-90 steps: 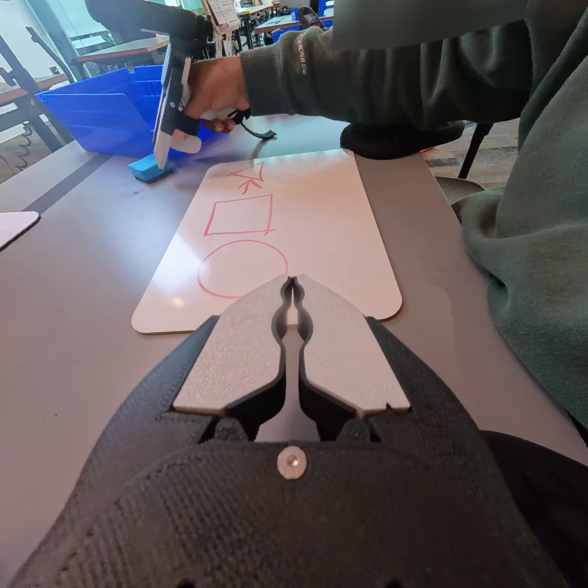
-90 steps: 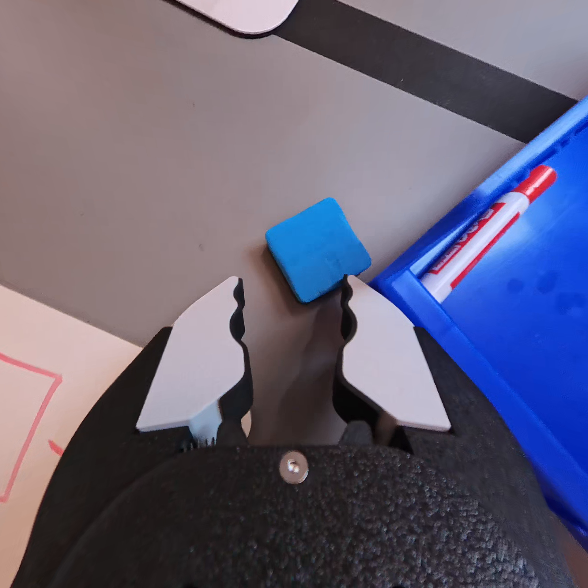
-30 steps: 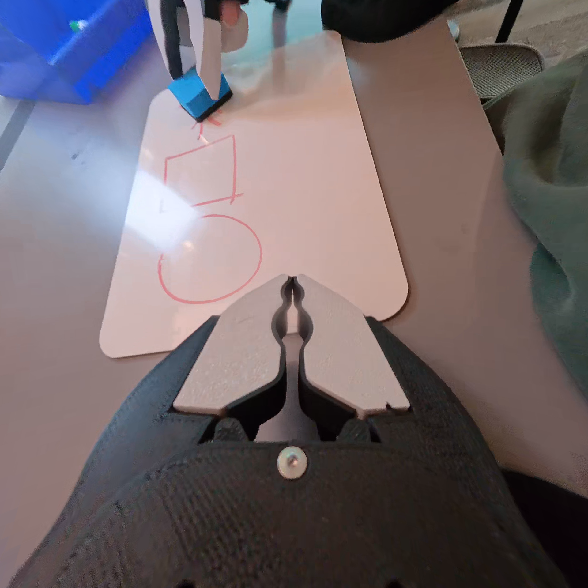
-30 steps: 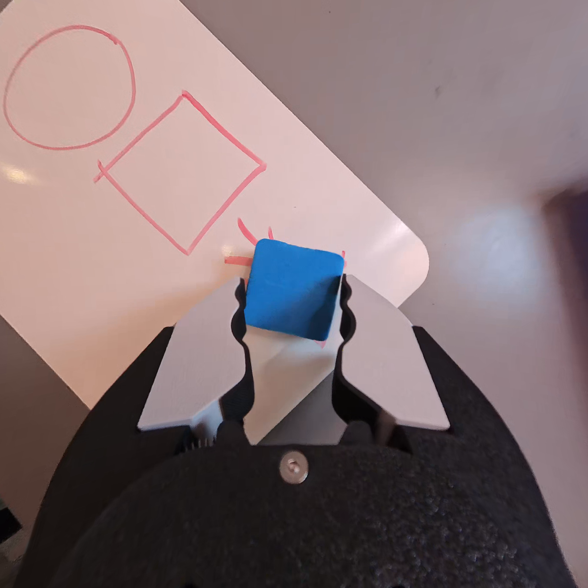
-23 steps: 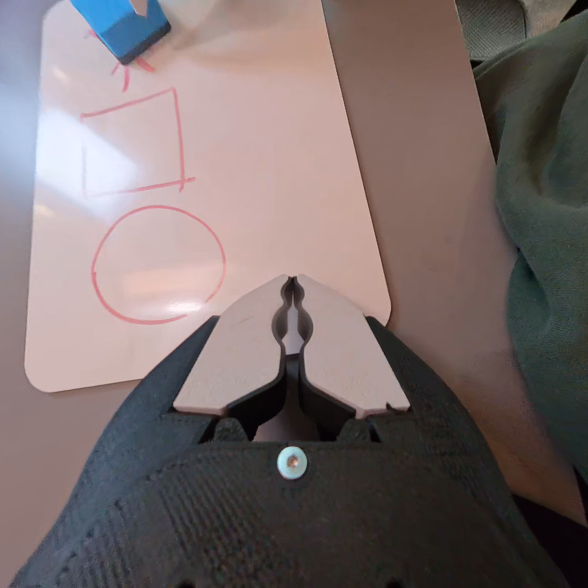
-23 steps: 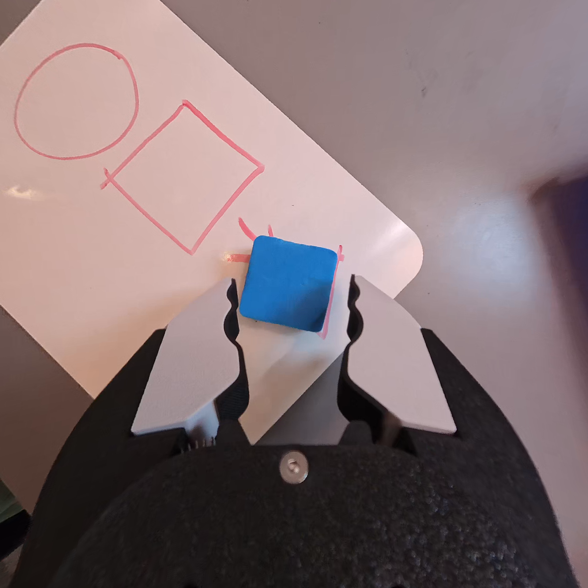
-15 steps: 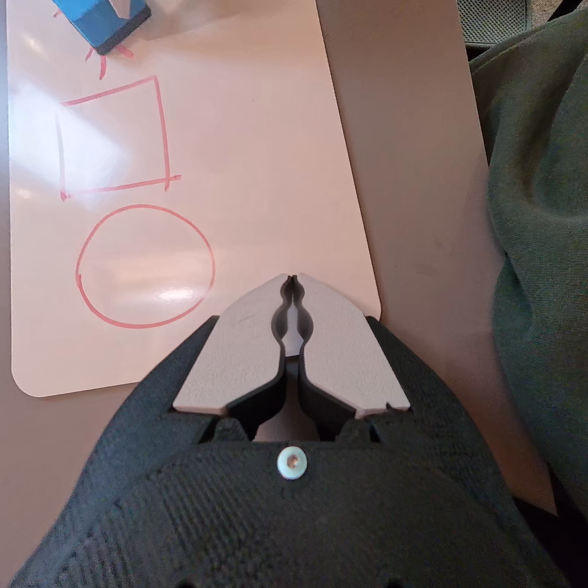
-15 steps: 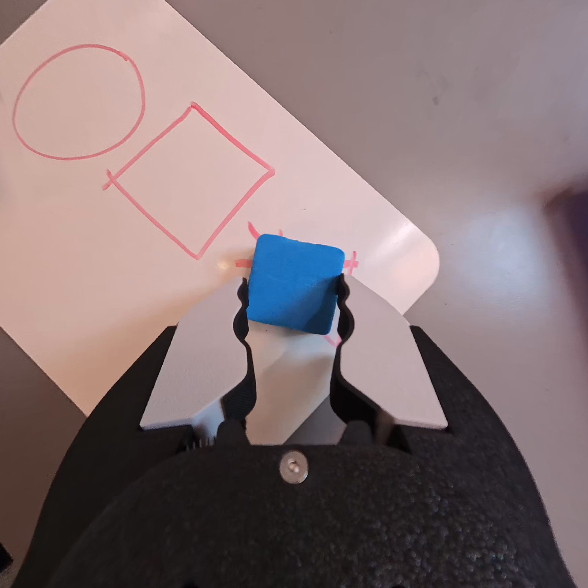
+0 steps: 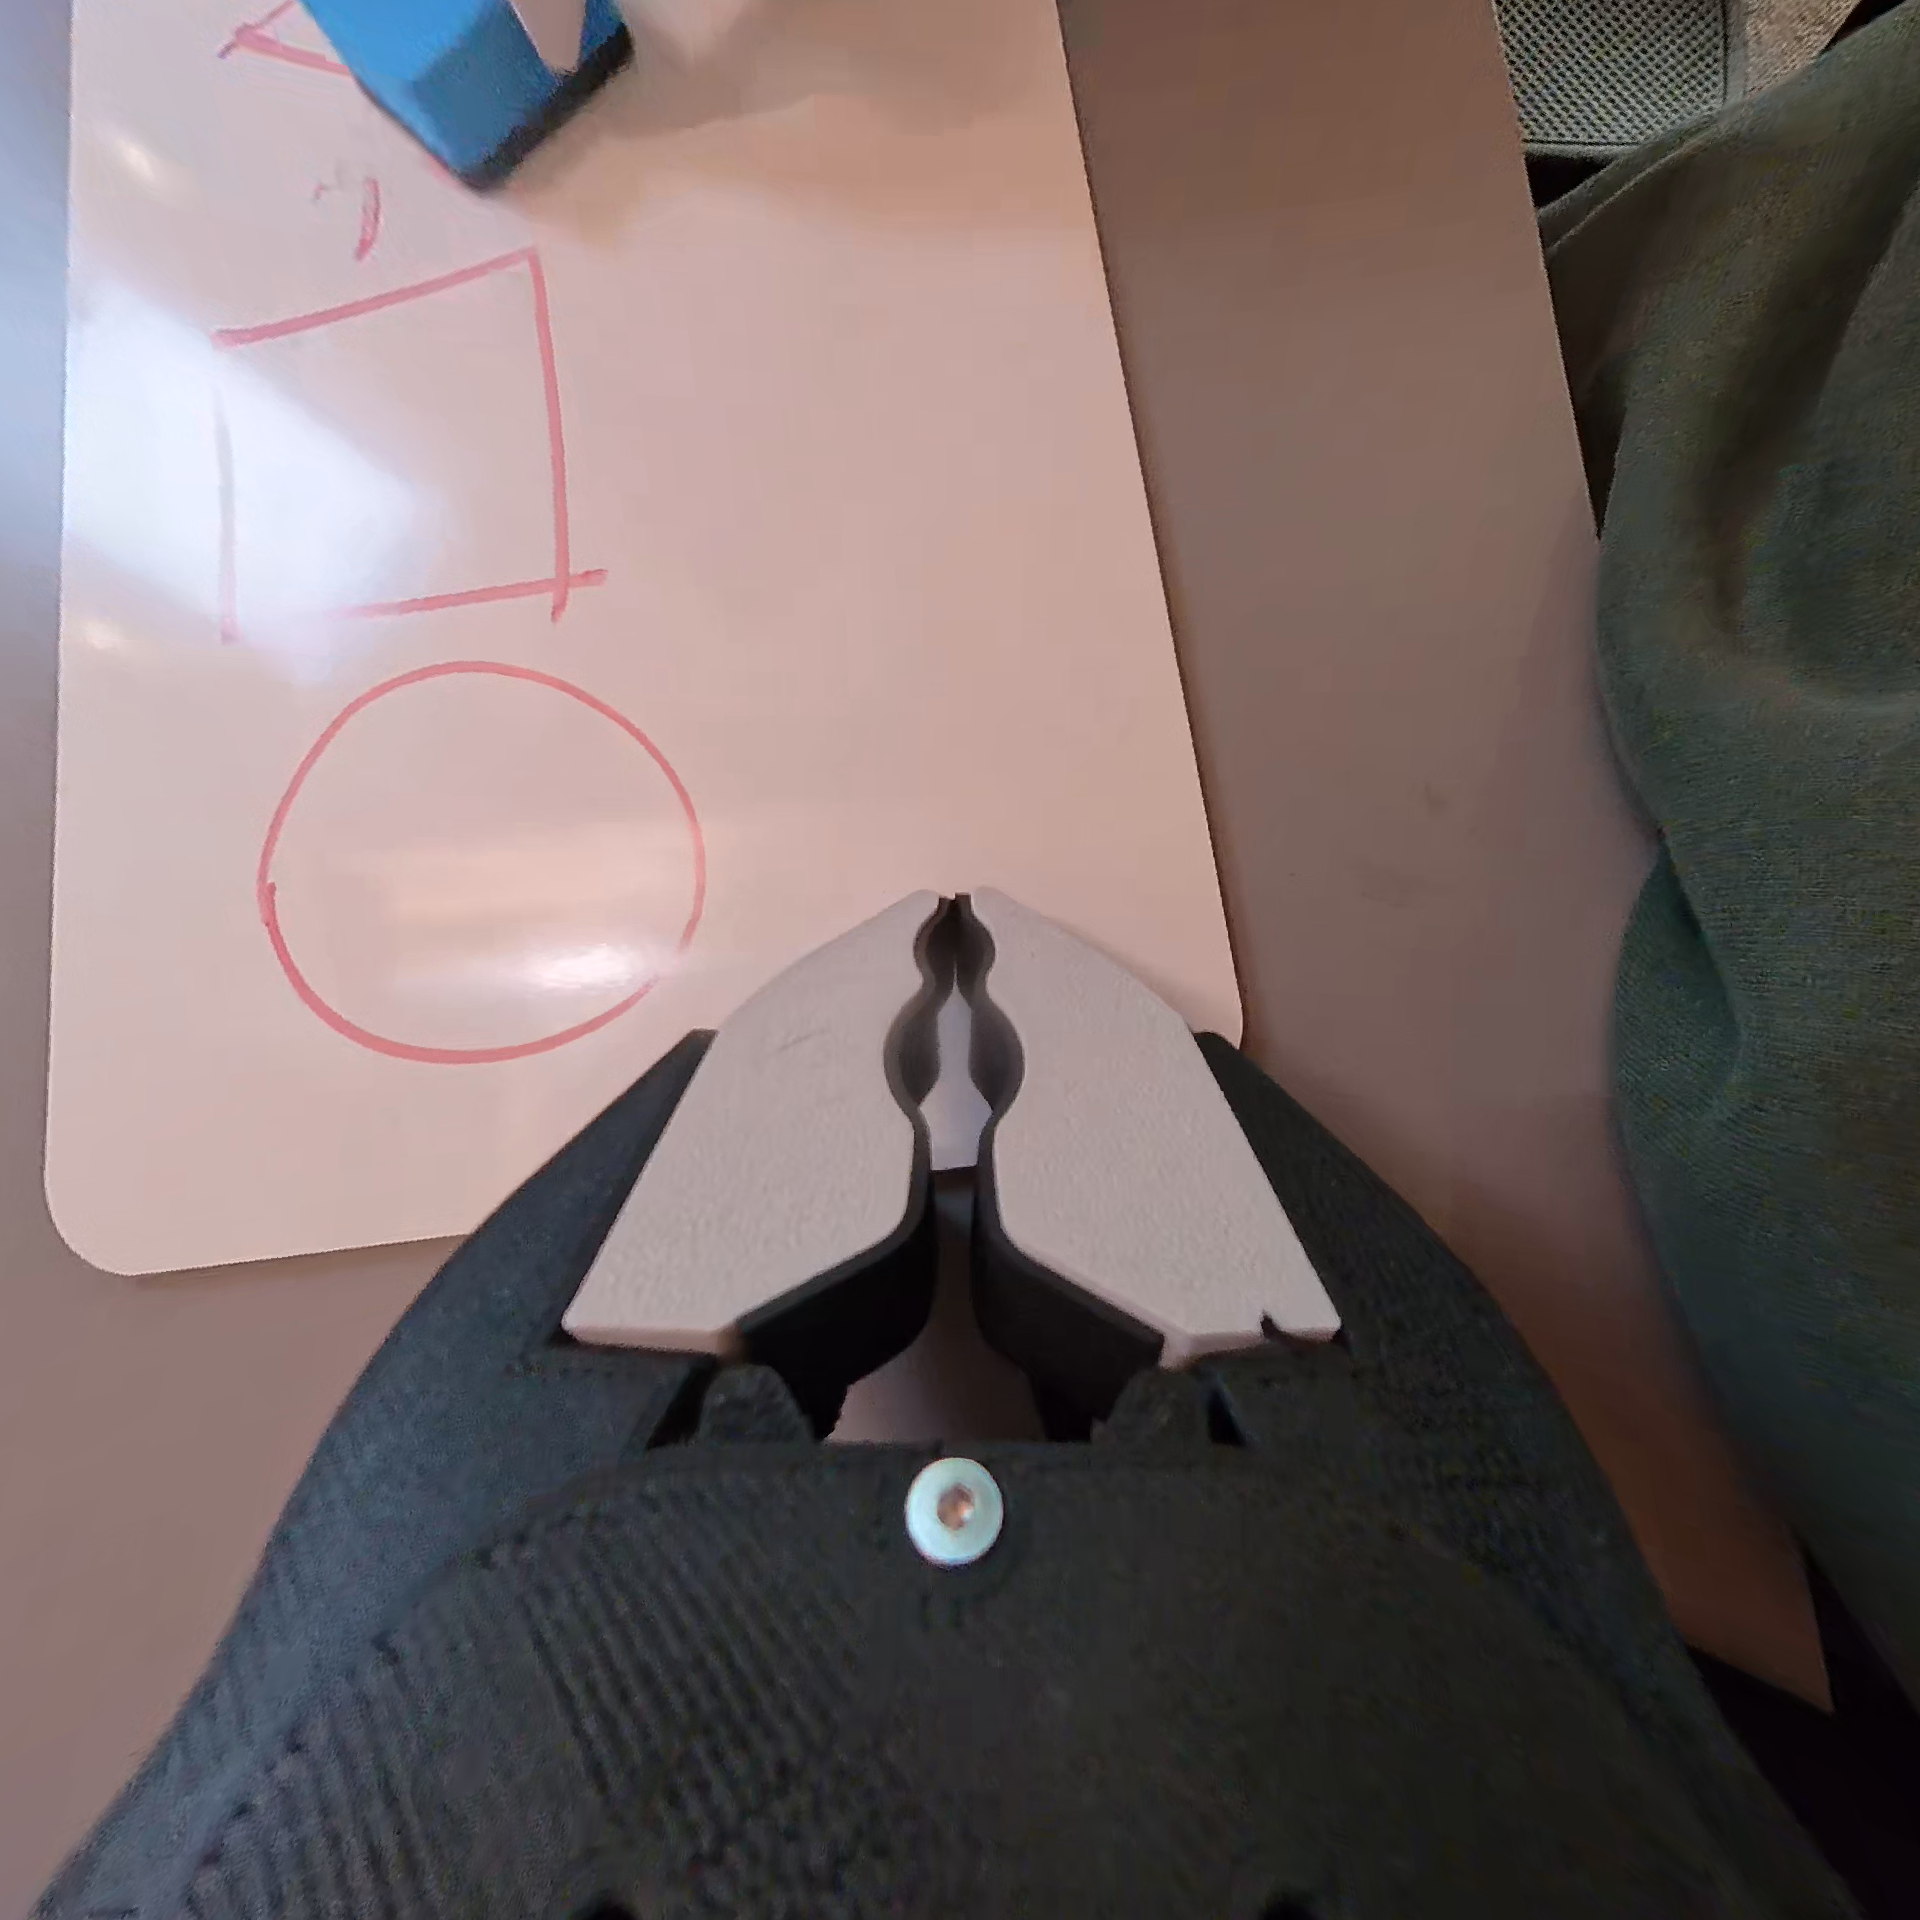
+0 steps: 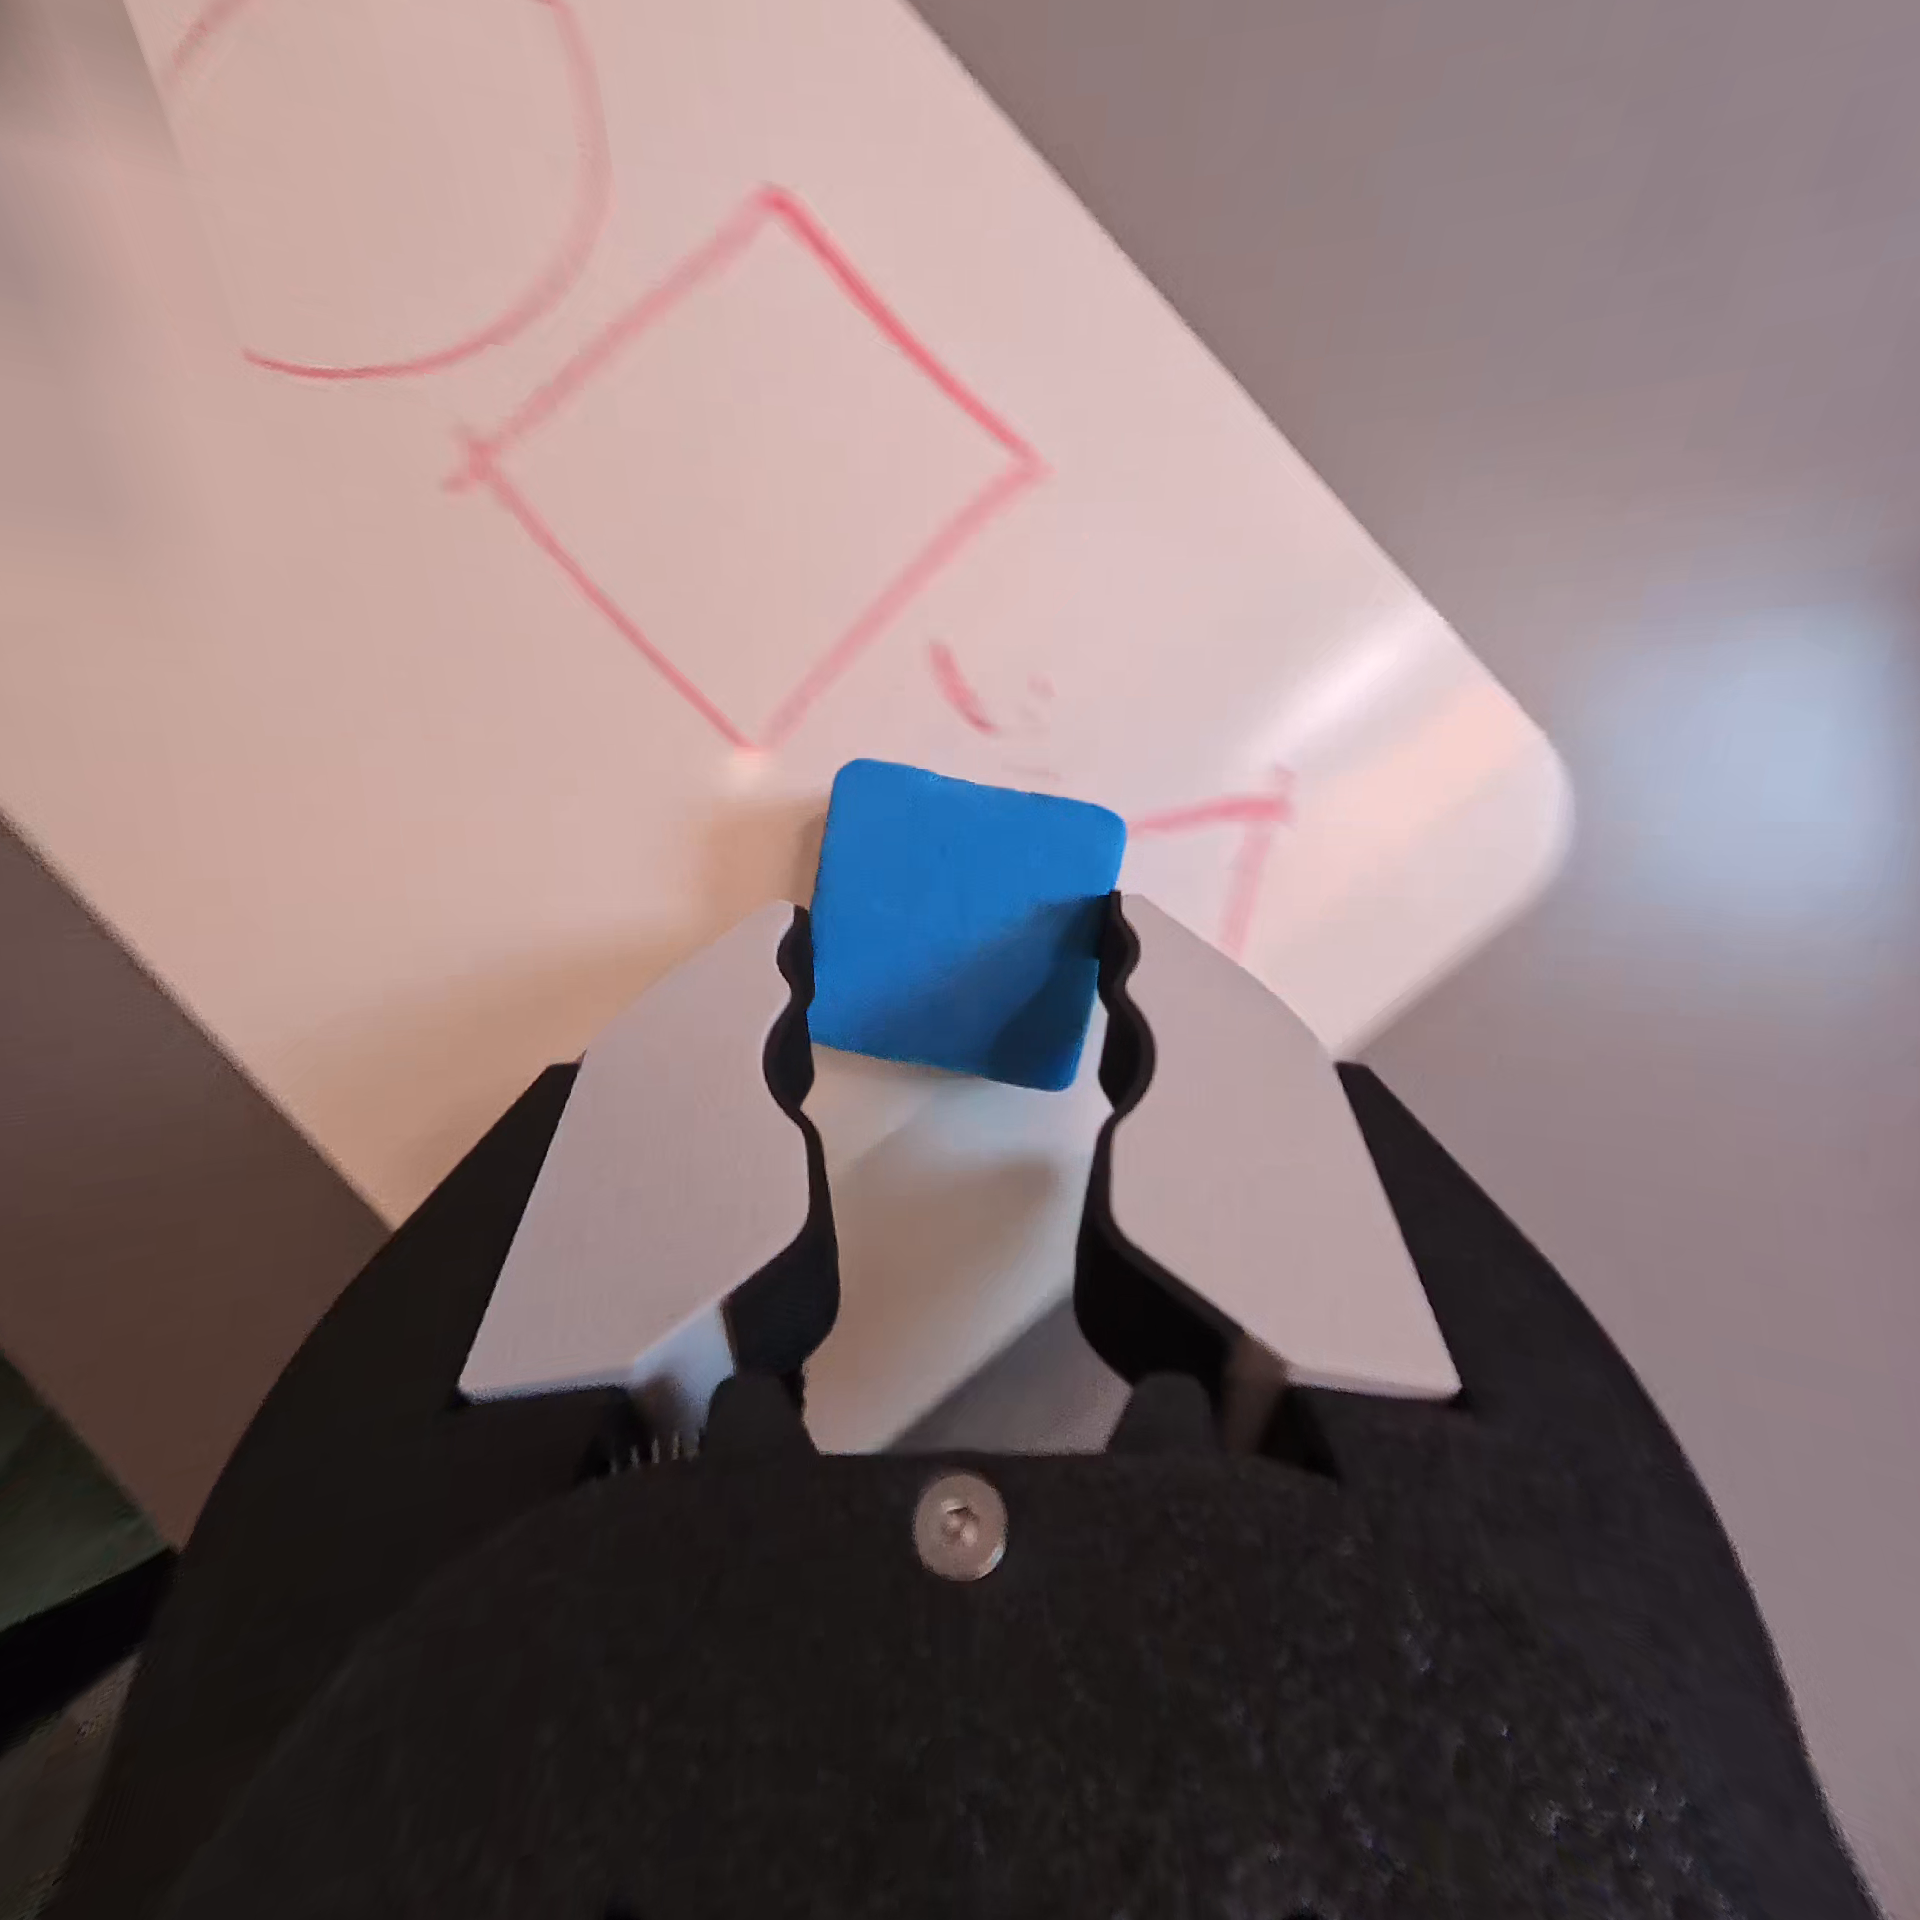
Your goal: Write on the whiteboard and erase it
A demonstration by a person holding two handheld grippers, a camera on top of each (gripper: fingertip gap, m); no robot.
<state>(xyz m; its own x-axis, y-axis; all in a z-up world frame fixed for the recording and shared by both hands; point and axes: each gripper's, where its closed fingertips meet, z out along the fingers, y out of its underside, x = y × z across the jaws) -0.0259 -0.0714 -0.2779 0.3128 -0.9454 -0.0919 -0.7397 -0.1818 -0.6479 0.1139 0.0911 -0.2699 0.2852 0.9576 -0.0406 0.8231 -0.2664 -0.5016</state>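
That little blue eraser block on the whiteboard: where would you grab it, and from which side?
Grip the blue eraser across two opposite flat blue sides, coming from above. Its dark wiping face lies on the whiteboard, and the right tongs already pinch it that way.

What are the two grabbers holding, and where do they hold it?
The right gripper pinches the blue eraser by its two opposite sides. The left gripper is shut, holding nothing.

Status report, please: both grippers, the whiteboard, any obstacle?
Right gripper clamps blue eraser on whiteboard. Left gripper shut, empty. Circle, square remain. No obstacle.
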